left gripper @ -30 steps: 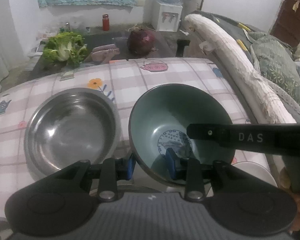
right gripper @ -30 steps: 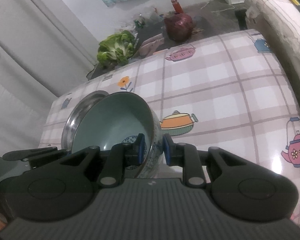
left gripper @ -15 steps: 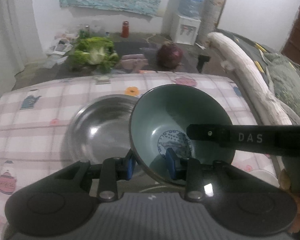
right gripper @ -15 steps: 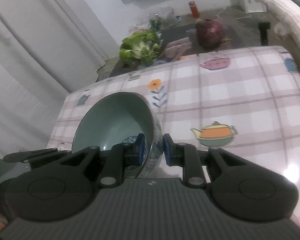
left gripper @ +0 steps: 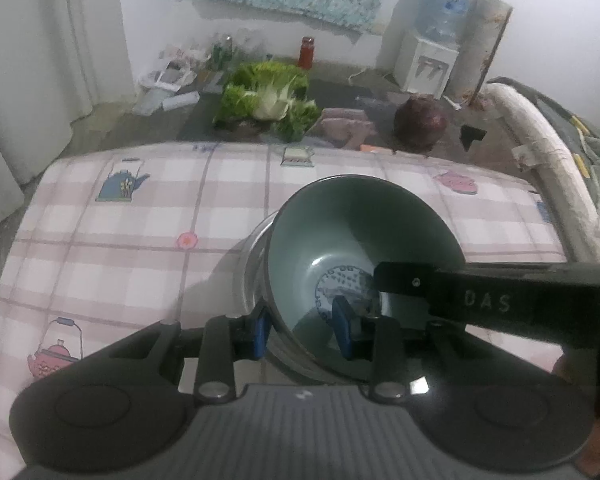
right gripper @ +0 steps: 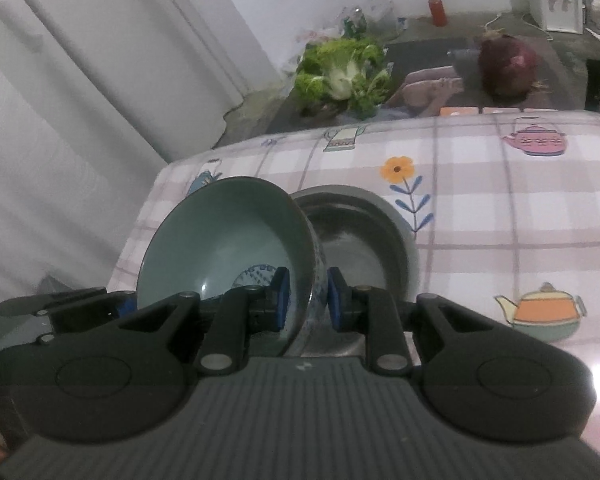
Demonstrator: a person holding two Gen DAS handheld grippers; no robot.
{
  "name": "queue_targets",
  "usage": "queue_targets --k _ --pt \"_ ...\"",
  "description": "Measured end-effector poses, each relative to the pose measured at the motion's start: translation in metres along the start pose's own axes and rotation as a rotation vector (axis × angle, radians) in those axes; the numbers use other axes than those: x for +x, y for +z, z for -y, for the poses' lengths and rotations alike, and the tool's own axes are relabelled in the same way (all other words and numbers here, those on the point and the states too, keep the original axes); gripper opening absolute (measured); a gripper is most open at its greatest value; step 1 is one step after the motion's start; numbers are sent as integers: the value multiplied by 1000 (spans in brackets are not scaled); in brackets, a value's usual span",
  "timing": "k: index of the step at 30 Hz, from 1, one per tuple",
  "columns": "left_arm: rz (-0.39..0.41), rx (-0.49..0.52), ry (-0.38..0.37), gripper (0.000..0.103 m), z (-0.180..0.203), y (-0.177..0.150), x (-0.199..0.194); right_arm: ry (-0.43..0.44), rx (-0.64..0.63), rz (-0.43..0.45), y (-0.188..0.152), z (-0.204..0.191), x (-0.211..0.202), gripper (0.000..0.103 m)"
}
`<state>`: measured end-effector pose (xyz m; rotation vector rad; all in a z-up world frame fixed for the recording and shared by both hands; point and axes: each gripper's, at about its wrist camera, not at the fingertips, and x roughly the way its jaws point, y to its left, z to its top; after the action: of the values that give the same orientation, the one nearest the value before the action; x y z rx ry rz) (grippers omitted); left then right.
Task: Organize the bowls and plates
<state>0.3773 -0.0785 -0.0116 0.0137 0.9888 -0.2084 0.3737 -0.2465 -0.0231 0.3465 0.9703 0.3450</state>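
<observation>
A green ceramic bowl with a blue pattern at its bottom is held tilted above the table by both grippers. My left gripper is shut on the bowl's near rim, one blue pad outside and one inside. My right gripper is shut on the opposite rim of the green bowl; its black arm crosses the left wrist view at the right. A steel bowl rests on the checked tablecloth right behind the green bowl. In the left wrist view only a sliver of the steel bowl shows, at the green bowl's left.
The table's far edge drops to a dark floor with leafy greens, a dark red round thing and a red bottle. A white curtain hangs at the left, a padded white roll runs along the right.
Both grippers have carried the green bowl to the left over the table. The steel bowl, earlier fully seen to the left of it, now lies mostly hidden behind it.
</observation>
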Motion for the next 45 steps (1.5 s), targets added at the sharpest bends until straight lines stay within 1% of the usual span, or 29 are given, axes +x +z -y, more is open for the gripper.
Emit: queue_targets --k 3,7,9,12,13,14,16,17,19,20,22,23,24,27,28,31,34,36,37,38,40,41,45 --pt "-19 2 7 33 -1 1 13 -18 0 -20 0 2 16 20" --pt "-47 7 -2 33 1 -1 27 -50 4 -31 -1 9 31 20" --pt "-49 10 -5 33 1 -2 32 -64 2 -29 -1 12 35 20" --pt "-48 12 10 33 2 -4 35 -101 -24 -24 -1 15 42 20" --pt "-45 12 7 36 1 -5 35 -112 -26 -26 -1 16 43 21" --pt "-34 15 1 37 0 -5 34 -117 -23 -29 -1 17 44 23" --pt "-12 26 5 47 0 -4 28 -105 -13 -20 -1 21 44 26" --pt "3 35 7 50 1 -4 23 -95 -8 -14 -1 22 44 28" --pt "29 43 6 61 1 -3 14 -79 8 -6 0 24 42 32" --pt "42 45 4 63 1 -3 8 -74 13 -1 1 24 41 35" --pt "65 45 -5 73 0 -3 -2 -61 17 16 2 23 39 45" --pt "76 44 -9 76 0 -2 -8 -62 16 30 3 21 36 57" --pt "89 43 -14 81 -1 -3 -14 -66 14 43 3 20 33 66" --pt "121 33 10 88 -4 -7 -38 -37 8 90 5 17 18 73" --pt "136 31 12 90 -6 -11 -47 -41 5 101 6 15 12 75" --pt "180 27 -1 93 -15 -25 -80 -48 -14 138 3 6 -11 78" --pt "226 17 1 98 -27 -42 -112 -42 -37 169 -10 -5 -43 82" --pt "261 0 6 100 -38 -56 -135 -55 -67 196 -23 -16 -68 86" --pt "276 -13 11 102 -43 -64 -146 -68 -85 209 -30 -21 -81 87" --pt "291 -28 16 103 -49 -72 -157 -86 -106 221 -37 -26 -94 88" --pt "328 -61 20 103 -61 -91 -179 -135 -154 248 -55 -37 -119 98" --pt "343 -71 21 103 -66 -101 -189 -168 -181 267 -64 -43 -132 102" --pt "381 -118 36 103 -87 -138 -220 -330 -302 304 -104 -68 -173 102"
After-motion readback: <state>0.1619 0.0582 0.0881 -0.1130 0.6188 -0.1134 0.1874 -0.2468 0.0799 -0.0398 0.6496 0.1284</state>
